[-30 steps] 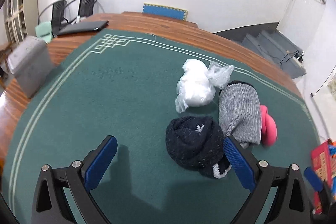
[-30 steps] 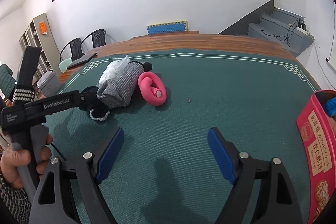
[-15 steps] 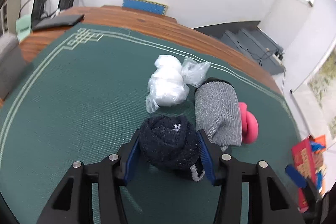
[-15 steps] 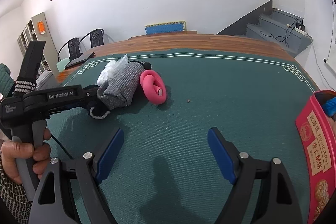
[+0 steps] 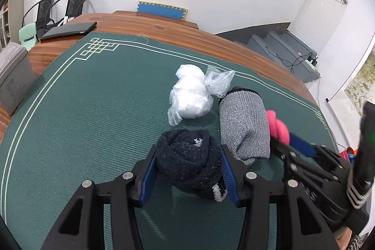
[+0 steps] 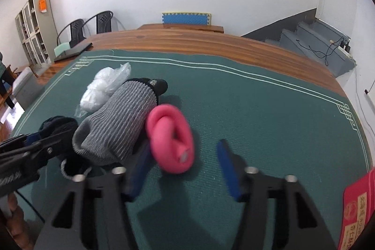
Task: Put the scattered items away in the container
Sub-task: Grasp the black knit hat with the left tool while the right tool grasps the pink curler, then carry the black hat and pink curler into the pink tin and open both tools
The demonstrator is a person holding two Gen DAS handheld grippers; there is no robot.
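**Nothing in the container yet: two pickups under way at once**

You have four loose items lying on the green felt table mat, all bunched together, and as far as these views show none of them has reached the red printed box that sits at the mat's right edge, near your right hand. I take that box to be the container; its inside is out of view, so I cannot tell what it already holds

Your left gripper is narrowed onto the dark navy rolled-up knitted sock, its blue pads pressing both sides of the bundle. The sock seems to rest on the mat, not lifted

Your right gripper is closing around the pink looped rubbery ring. The ring sits between the jaws, but the right pad stands clear of it and the left one is blurred, so count that grip as not yet made

Left untouched are the grey ribbed knitted sleeve with a black end, lying between the sock and the ring and touching both, and the white bundle in clear crinkly plastic just beyond them

By my reckoning you are at the very start: finish both grasps, carry both pieces right to the box, then return for the remaining two
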